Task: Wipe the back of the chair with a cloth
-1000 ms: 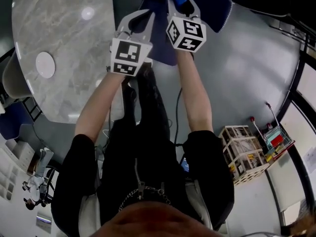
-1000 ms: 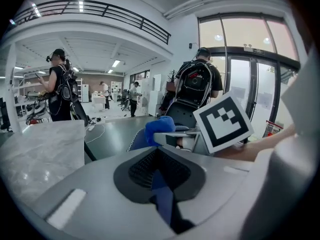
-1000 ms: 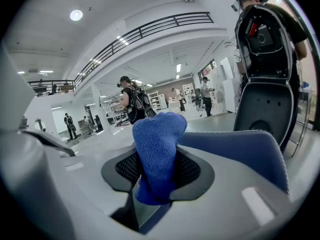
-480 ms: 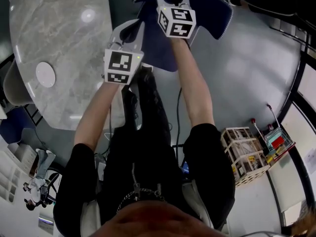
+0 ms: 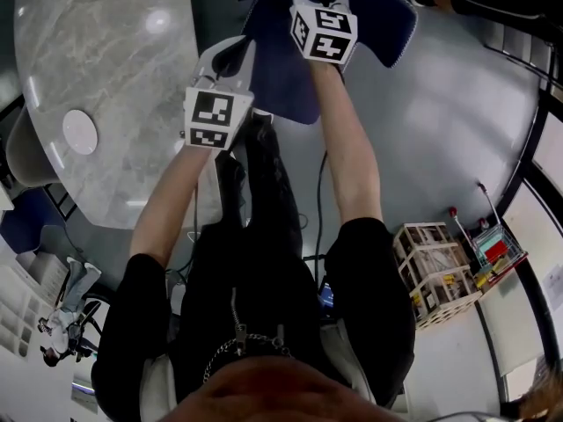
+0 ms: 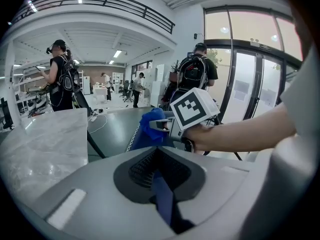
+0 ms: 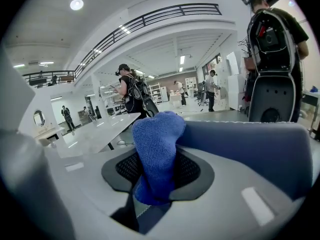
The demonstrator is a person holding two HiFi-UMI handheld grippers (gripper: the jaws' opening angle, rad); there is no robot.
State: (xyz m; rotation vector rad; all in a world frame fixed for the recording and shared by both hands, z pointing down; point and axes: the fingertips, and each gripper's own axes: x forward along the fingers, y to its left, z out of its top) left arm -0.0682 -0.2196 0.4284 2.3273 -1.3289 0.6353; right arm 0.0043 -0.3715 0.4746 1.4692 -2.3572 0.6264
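Two tongs, left tongs (image 6: 161, 181) clamped on one chair back (image 5: 374, 16), right tongs (image 7: 152, 184) gripped one blue cloth (image 7: 156, 144), marble counter (image 5: 97, 60) at 10 o'clock.

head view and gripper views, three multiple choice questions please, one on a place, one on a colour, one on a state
1. Where does the grey marble-look round table lie?
A. at the person's left
B. at the person's right
C. under the chair

2. What colour is the terry cloth by the dark blue padded chair back?
A. red
B. bright blue
C. white

3. How is the right gripper?
A. open, empty
B. shut on a cup
C. shut on the cloth

Key: A, the head view shows it beside the left gripper; B, the right gripper view shows bright blue; C, its jaws clamp the cloth.
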